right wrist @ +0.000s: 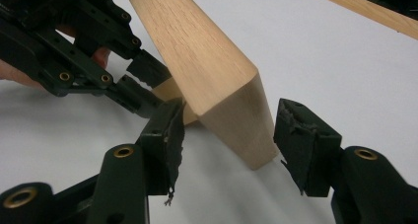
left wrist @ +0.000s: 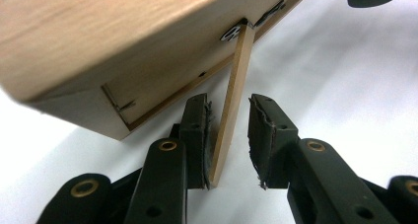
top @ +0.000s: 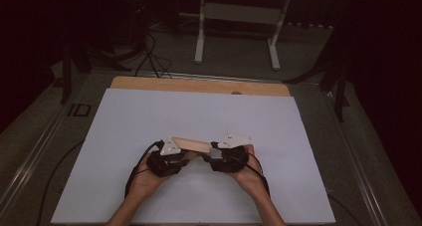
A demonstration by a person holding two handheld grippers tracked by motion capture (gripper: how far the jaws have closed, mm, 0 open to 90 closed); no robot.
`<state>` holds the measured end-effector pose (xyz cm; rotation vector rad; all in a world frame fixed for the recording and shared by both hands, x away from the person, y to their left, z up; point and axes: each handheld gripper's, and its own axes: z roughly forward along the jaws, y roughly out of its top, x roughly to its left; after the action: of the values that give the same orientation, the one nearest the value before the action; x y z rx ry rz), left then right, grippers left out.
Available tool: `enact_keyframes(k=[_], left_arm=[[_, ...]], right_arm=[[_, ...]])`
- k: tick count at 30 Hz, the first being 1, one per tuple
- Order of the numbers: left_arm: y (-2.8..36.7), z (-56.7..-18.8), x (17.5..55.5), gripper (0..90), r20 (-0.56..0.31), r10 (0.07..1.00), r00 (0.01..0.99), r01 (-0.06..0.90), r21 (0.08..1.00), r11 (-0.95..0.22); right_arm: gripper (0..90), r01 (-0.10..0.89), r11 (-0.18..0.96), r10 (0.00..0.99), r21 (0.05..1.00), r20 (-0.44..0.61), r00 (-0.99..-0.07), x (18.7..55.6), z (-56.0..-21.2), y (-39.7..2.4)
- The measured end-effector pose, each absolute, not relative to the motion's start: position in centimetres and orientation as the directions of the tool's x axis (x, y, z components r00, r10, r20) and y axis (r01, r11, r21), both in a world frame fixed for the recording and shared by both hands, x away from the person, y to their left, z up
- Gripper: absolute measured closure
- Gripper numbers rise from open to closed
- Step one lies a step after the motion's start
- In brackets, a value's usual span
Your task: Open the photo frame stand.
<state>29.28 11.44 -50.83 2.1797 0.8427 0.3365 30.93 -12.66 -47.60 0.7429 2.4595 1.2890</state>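
Observation:
A pale wooden frame [top: 191, 145] is held tilted just above the white board between both hands. In the left gripper view its back [left wrist: 123, 46] faces me, and a thin wooden prop strip [left wrist: 236, 86] hangs from a small metal hinge [left wrist: 231, 32]. My left gripper [left wrist: 229, 110] is open around that strip, which rests against one pad while the other pad stands clear. My right gripper [right wrist: 230, 108] straddles the frame's end [right wrist: 217, 86] with a gap at one pad, so it is open. The left gripper [right wrist: 148, 81] shows beyond it, at the frame's underside.
The white board [top: 199, 116] covers the table, with a bare wooden strip [top: 199, 85] along its far edge. Cables trail from both grippers toward the person's forearms. Behind the table stand a white metal stand [top: 239, 17] and floor cables.

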Motion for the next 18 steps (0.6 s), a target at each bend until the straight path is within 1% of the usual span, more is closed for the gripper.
enact_keyframes(k=[18], left_arm=[[12.31,-50.01,28.62,67.9,-0.018,0.668,0.744,0.447,0.756,-0.478]], right_arm=[[41.3,0.326,0.478,0.563,0.816,0.001,-0.826,30.51,-47.93,-13.57]])
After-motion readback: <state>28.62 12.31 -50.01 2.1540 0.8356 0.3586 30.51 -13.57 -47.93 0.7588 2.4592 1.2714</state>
